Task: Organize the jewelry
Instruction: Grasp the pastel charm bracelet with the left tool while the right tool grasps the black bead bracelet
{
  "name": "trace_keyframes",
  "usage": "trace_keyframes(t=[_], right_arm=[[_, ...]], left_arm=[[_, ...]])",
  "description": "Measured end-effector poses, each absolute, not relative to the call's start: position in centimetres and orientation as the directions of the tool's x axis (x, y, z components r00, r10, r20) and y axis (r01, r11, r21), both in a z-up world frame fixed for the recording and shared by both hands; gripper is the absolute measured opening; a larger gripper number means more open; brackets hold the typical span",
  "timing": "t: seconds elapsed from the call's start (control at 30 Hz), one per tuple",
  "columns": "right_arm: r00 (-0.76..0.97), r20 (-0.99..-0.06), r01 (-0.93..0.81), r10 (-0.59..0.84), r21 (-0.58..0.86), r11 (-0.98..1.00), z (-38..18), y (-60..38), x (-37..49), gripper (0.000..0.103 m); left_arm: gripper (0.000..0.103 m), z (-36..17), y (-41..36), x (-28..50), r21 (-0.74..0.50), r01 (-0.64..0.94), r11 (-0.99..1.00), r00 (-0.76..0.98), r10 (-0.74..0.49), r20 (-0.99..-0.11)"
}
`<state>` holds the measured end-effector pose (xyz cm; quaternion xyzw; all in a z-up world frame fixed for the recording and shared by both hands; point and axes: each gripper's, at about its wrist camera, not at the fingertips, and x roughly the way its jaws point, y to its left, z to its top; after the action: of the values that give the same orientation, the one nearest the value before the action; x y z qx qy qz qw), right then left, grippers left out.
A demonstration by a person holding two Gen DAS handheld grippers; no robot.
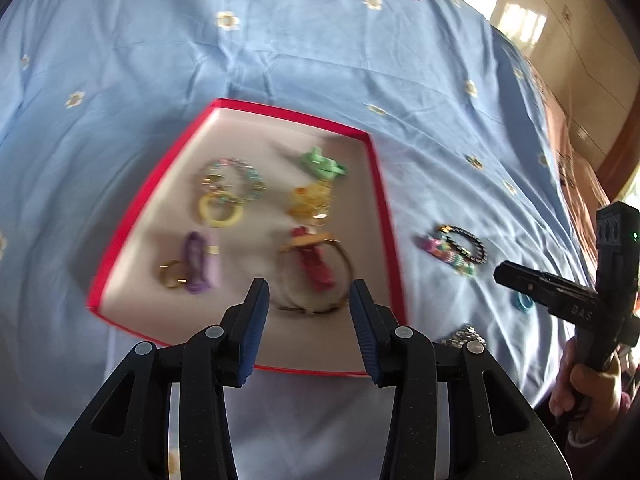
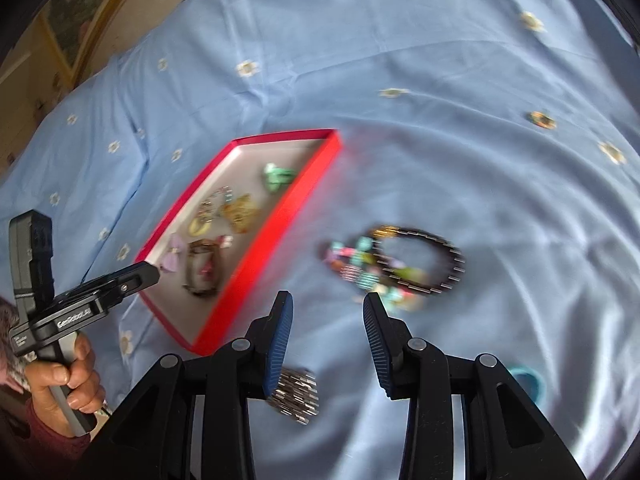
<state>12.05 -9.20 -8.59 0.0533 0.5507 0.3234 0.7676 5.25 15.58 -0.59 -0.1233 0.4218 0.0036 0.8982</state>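
Here red tray (image 1: 382, 184) on bedsheet (image 1: 280, 60), long axis running away from camera; inside, three hair clips, several rings and bracelets. Outside tray, right: dark bracelet (image 2: 420, 260), silver chain (image 2: 296, 396), blue ring (image 1: 522, 303). Left gripper (image 1: 308, 292) and right gripper (image 2: 328, 308): jaws apart, empty.

Motion blur smears the jewelry in the red tray (image 1: 382, 200), and the teal ring (image 2: 534, 384) sits half-hidden behind the right gripper (image 2: 328, 344).

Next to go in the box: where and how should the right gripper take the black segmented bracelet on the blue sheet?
Black segmented bracelet: it lies flat, so come from above and pinch its bare far-right arc; colourful beaded jewellery crowds its left side.
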Motion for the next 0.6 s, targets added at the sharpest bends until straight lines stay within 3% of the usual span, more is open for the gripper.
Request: trace_keyframes(t=[0.6], right_arm=[[0.234, -0.835, -0.403, 0.498, 0.383, 0.831, -9.5, -13.8, 14.7, 0.038]], left_arm=[[0.041, -0.4, 7.9, 9.1, -0.147, 0.062, 0.987, 0.606, -0.154, -0.78]])
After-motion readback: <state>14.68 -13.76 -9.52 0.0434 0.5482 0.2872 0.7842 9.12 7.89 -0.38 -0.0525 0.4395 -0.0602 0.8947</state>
